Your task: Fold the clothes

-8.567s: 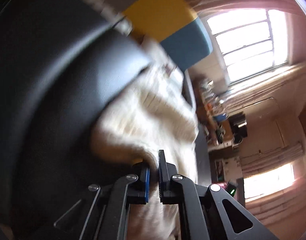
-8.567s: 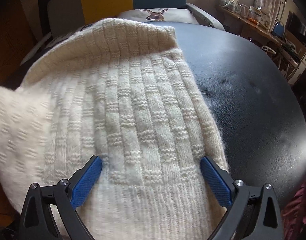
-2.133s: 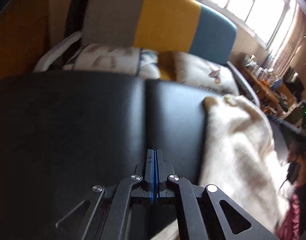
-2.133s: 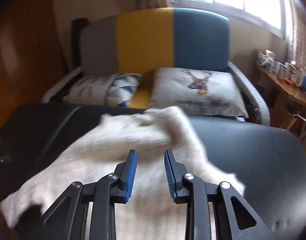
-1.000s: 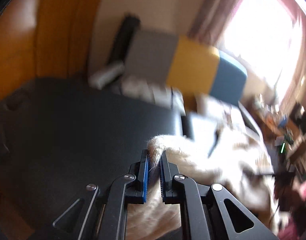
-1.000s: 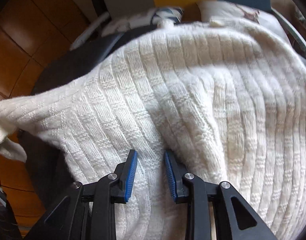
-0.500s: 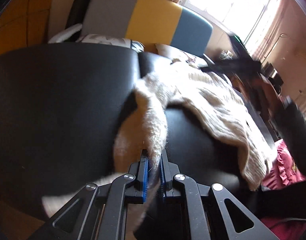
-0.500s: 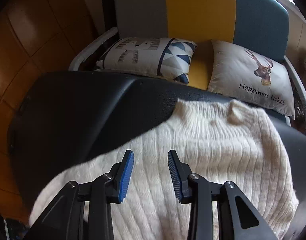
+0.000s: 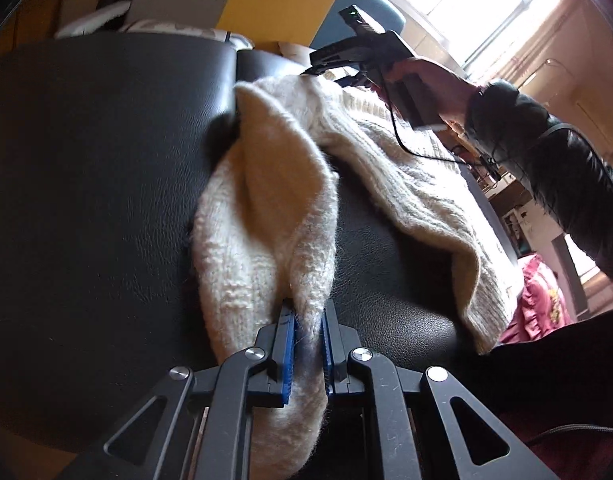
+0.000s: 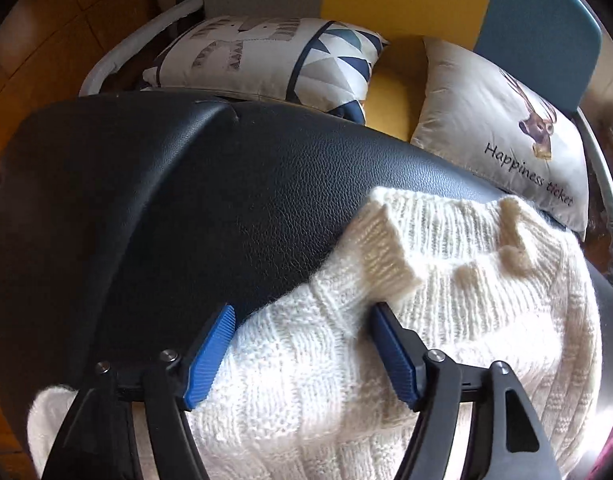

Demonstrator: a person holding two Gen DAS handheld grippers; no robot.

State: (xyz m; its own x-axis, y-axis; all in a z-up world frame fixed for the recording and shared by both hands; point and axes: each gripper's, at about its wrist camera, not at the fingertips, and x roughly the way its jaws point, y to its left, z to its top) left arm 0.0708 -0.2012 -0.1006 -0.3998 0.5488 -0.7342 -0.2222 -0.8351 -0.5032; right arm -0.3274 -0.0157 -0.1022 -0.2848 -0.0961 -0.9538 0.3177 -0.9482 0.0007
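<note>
Fingers clamping sleeve — lengthwise, away

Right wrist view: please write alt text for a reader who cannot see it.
An open right hand-held gripper, blue pads wide apart, sits over a cream knitted sweater on a black leather surface. Behind are two printed cushions: a geometric one and a deer one.

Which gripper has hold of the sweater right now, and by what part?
The left gripper is shut on the cream knit sweater, pinching a sleeve near its end. The right gripper is open over the shoulder by the collar, holding nothing.
</note>
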